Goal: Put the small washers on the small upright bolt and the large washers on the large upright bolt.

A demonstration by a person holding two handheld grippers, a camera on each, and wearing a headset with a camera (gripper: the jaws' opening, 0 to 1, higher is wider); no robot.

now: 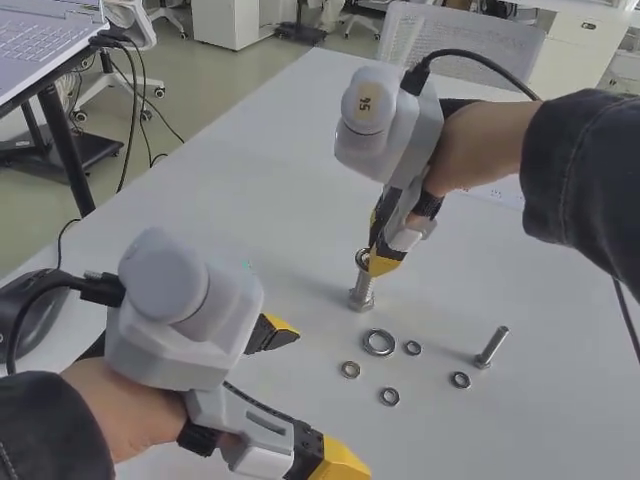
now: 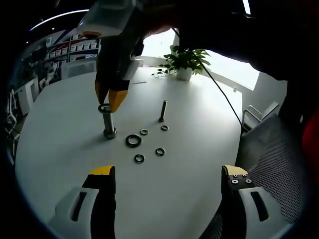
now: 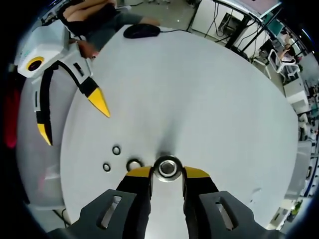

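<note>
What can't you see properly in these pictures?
- Head view: the right gripper covers the top of the large bolt, so whether its large washer is on is unclear.
- Right gripper view: that washer hides the bolt underneath.
- Head view: the bottom edge cuts off a jaw of the left gripper.
- Left gripper view: the small washers are too tiny to compare.

Washers (image 1: 378, 342) and bolts (image 1: 491, 347) look like shiny bare metal; surface (image 1: 250, 180) is smooth matt white, left tool (image 2: 168, 172) matt grey plastic.
</note>
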